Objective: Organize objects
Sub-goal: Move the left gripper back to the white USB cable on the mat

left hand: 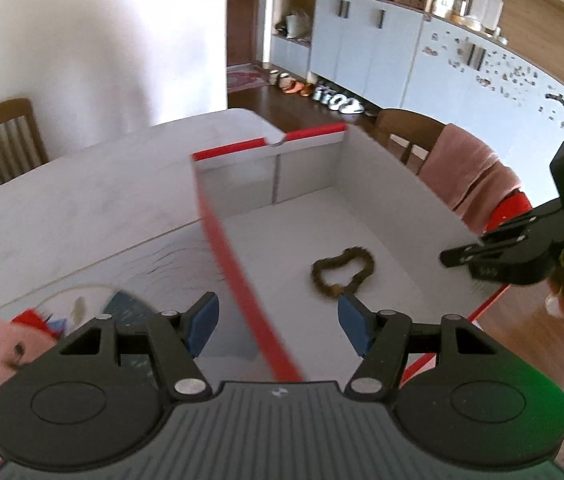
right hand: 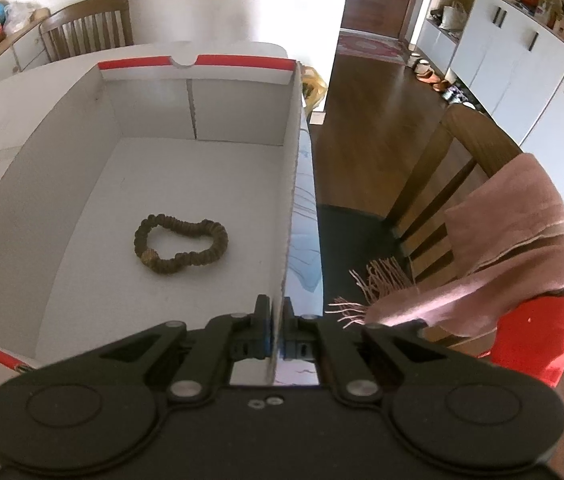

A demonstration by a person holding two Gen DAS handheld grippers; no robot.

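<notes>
On the white surface [left hand: 81,208], a brown scrunchie [right hand: 181,246] lies on the floor of an open red-trimmed box [right hand: 81,168], well apart from its walls. Right gripper [right hand: 277,330] pinches the box's thin cardboard wall, fingers pressed together on it; left gripper [left hand: 277,322] hangs over the near rim, fingers spread and empty. Soft, light and springy, the scrunchie likely takes a pinch anywhere across its band.
</notes>
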